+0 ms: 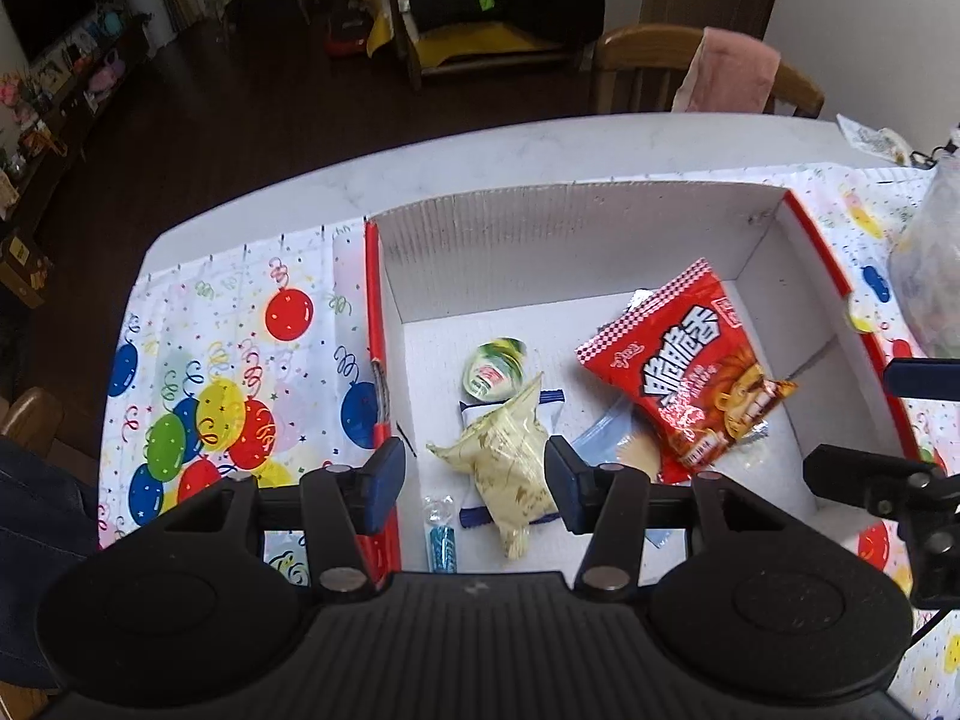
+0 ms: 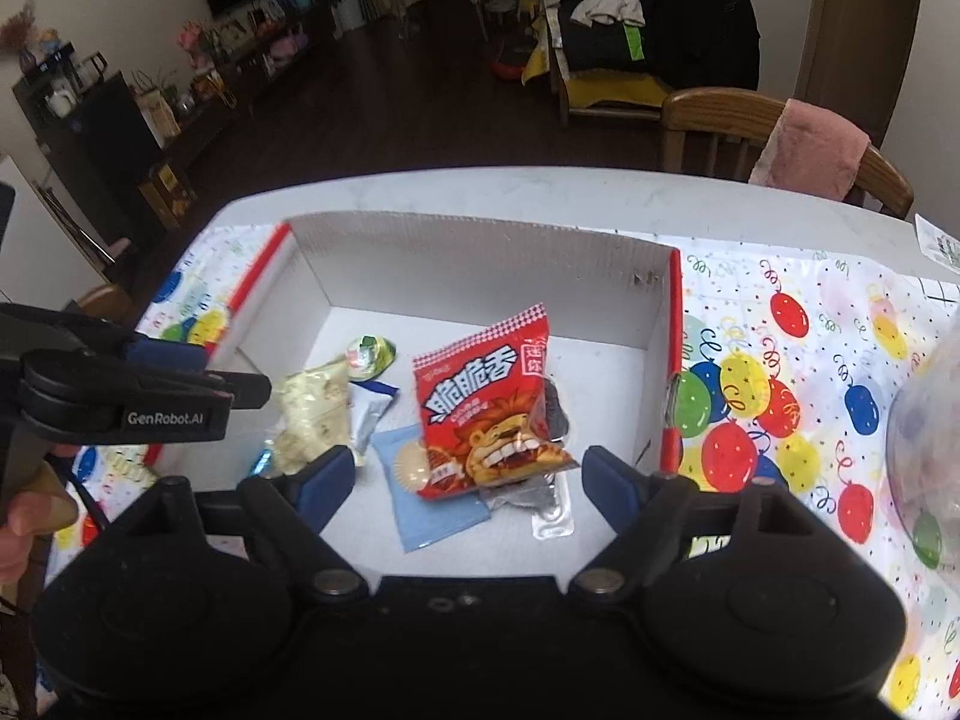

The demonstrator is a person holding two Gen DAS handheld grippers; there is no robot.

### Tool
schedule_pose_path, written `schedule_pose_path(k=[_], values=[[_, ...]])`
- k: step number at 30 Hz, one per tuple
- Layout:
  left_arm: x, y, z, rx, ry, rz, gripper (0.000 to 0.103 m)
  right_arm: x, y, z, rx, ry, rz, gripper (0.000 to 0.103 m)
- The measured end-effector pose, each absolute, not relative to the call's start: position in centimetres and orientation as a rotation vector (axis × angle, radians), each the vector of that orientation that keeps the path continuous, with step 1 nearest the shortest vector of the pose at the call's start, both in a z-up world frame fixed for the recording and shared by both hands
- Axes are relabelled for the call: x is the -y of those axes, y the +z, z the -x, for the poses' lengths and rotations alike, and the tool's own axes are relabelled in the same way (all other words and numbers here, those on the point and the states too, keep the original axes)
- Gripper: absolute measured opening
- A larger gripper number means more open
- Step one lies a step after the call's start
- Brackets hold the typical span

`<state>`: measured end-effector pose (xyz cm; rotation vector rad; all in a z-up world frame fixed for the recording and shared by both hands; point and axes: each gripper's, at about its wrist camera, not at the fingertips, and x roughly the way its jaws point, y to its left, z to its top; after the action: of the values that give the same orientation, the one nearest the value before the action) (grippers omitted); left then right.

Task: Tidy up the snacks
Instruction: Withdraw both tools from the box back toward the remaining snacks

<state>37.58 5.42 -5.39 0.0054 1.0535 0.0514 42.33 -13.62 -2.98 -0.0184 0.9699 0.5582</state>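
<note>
Left claw (image 1: 474,471) apart, nothing held, over the pale bag (image 1: 510,456) in the white box (image 1: 540,228). Right claw (image 2: 465,480) wide apart, empty, above the red bag (image 2: 486,402) lying in the same box, likely dropped there to keep snacks together

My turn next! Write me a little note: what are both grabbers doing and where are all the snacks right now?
Left hand-held gripper: open, empty, above the pale yellow snack packet.
Right hand-held gripper: open, empty, above the red noodle-snack bag.
Both packets lie in the white cardboard box, along with a green jelly cup, a light blue cracker packet, a blue-and-white packet, a small blue candy and a clear packet with something dark in it.
Done: seven snacks are boxed.
Left: a clear plastic bag on the balloon tablecloth; its contents are too blurred to tell.
</note>
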Motion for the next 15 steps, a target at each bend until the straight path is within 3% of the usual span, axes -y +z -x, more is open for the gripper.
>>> schedule_pose_path(k=[15], values=[[-5.7, -1.5, -29.1, -0.889, 0.023, -0.009, 0.054, 15.0, -0.6, -36.2, -0.895, 0.599, -0.044, 0.088]])
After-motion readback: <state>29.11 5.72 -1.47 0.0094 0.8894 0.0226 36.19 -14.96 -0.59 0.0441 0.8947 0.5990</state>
